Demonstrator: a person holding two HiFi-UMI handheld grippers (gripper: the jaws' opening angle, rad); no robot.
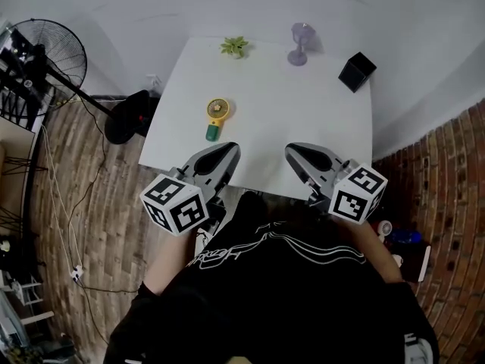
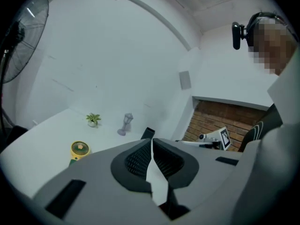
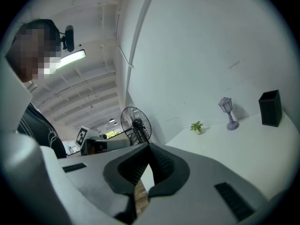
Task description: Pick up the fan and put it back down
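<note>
While my left gripper [image 1: 226, 150] and right gripper [image 1: 298, 152] are both clenched on nothing and the fan [image 1: 216, 117] lies ahead of the left one on the table [image 1: 303, 120], I risk shoving it aside if I reach in with the jaws shut.

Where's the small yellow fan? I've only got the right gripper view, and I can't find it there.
Observer: The yellow fan lies flat on the white table, ahead of the left gripper.
Operator: Is the left gripper holding it?
Observer: No. Its jaws are shut with nothing between them, apart from the fan.
Operator: Anything next to the fan?
Observer: Nothing touches it; the small plant stands farther back, near the table's far edge.
</note>
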